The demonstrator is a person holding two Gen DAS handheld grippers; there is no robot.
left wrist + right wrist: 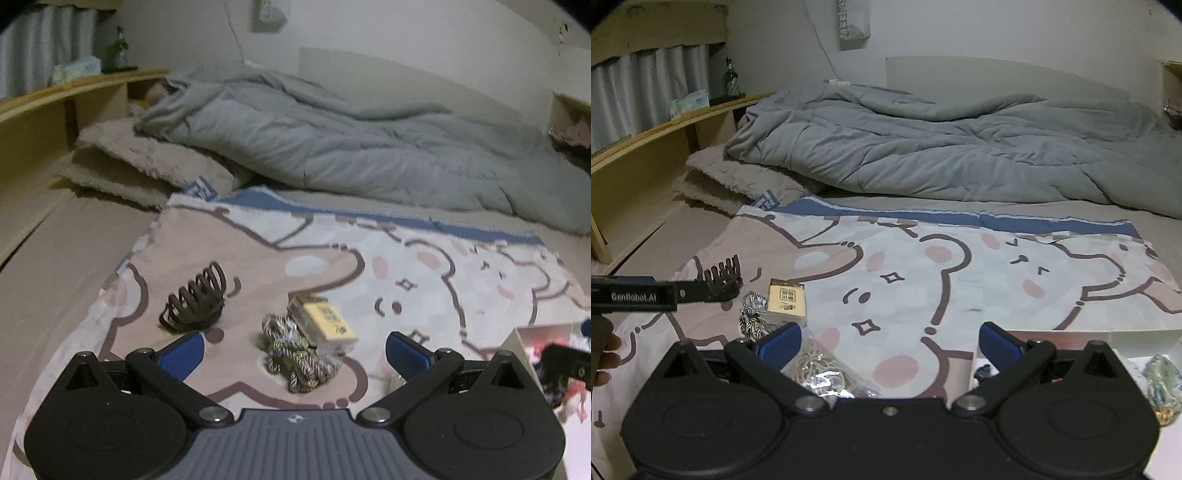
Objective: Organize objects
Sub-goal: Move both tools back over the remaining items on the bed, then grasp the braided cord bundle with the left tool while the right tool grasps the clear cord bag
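Left wrist view: left tool [294,350] spread wide, blue fingertips [183,353] well apart, nothing between them gripped. It hangs low over the cartoon-bear blanket [424,273] spread on the bed [55,266]. Directly ahead, between the fingers' line: a braided cord bundle [295,350], multicolour, lying on the blanket. Touching its far side, a small yellow box [325,319], tilted. Left of those, apart from them, a brown claw hair clip [195,301], teeth up. Far right edge shows part of a white bin [517,343] with mixed items inside; contents too blurred to identify.

Right wrist view: right tool [890,341] also released, fingers wide, holding nothing. Just under its left finger [783,341], a clear bag [820,369] of small items, contents unclear. Under the right finger sits the white bin [1137,338], on the blanket's [960,266] near right side; a pale patterned object [1160,376] lies inside. Further left, the yellow box [786,301] and cord bundle [753,314] are side by side, touching. The left tool [690,290] comes in from the left edge, its tip overlapping the hair clip [724,275] in this view; cannot tell contact from here. A hand [605,354] shows at the left margin.

Beyond the blanket: rumpled grey duvet [942,147] across the bed, a beige fleece throw [738,177] at its left, wooden shelf [646,147] along the left wall with a green bottle [730,77] on top.
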